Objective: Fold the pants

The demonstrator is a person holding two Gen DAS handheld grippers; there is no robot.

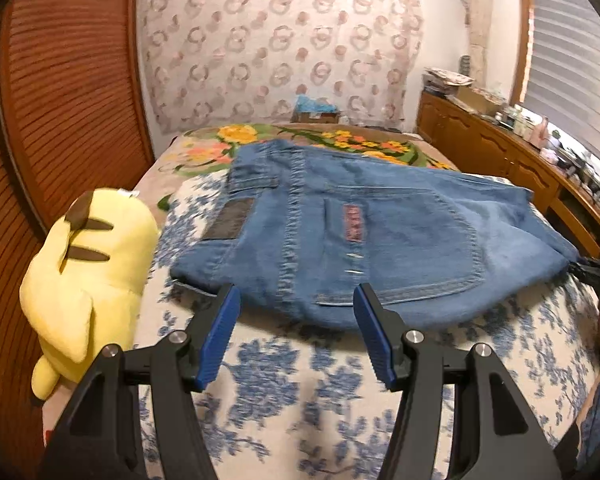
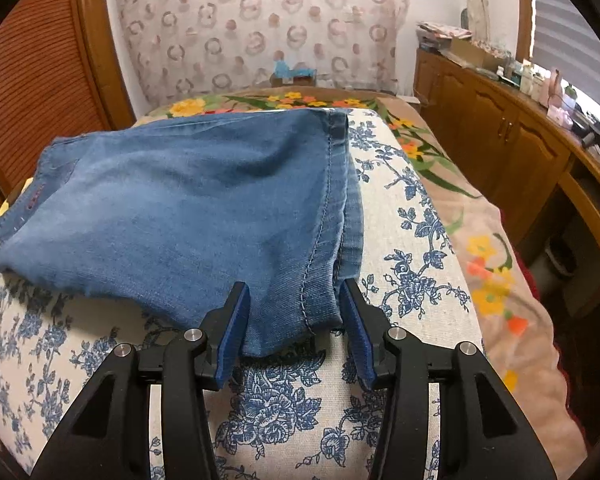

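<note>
Folded blue jeans (image 1: 380, 224) lie on a white cloth with blue flowers (image 1: 300, 392) spread over the bed. In the left wrist view the back pocket and waistband face up. My left gripper (image 1: 297, 288) is open at the near edge of the jeans, with nothing between its blue pads (image 1: 220, 336). In the right wrist view the jeans (image 2: 180, 200) show their leg end. Their near corner lies between the fingers of my right gripper (image 2: 294, 283), whose jaws stand apart around the denim without squeezing it.
A yellow plush toy (image 1: 88, 272) lies at the left side of the bed, close to the jeans. A flowered blanket (image 2: 492, 264) covers the bed's right side. A wooden dresser (image 2: 500, 132) with clutter runs along the right, and a slatted wooden door (image 1: 60, 100) stands left.
</note>
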